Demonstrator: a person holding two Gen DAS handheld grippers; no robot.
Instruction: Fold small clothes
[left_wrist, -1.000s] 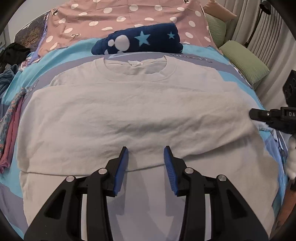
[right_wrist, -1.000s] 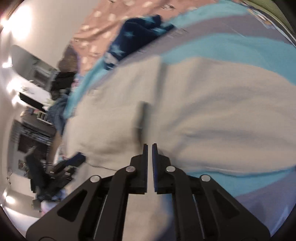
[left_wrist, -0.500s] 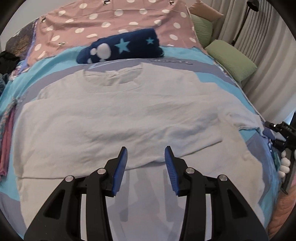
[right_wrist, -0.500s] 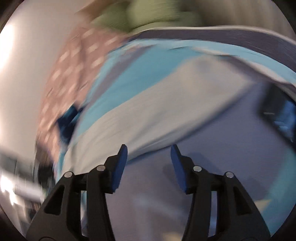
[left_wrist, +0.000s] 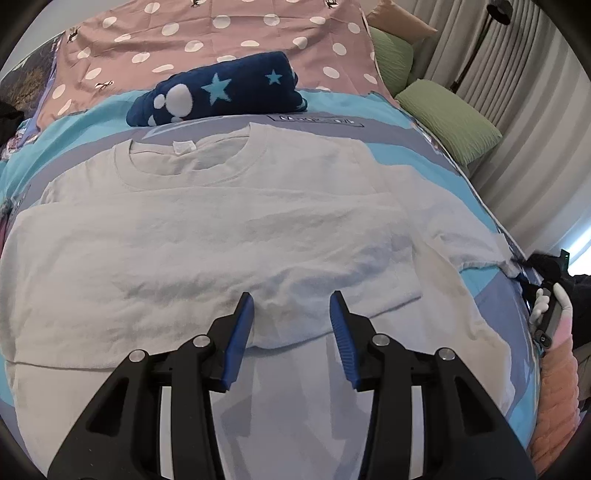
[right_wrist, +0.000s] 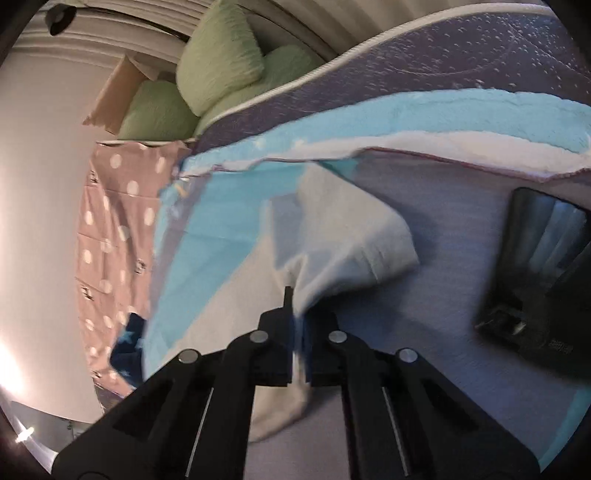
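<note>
Shirt (left_wrist: 207, 236) hem — cut off, lower-left

Soft daylight, fisheye-warped edges; right wrist view dim, perhaps motion-blurred.

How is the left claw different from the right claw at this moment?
The left claw is open and empty above the white T-shirt; the right claw is shut on the shirt's sleeve. The left is over the shirt's middle, the right at its edge. Both have blue pads.
</note>
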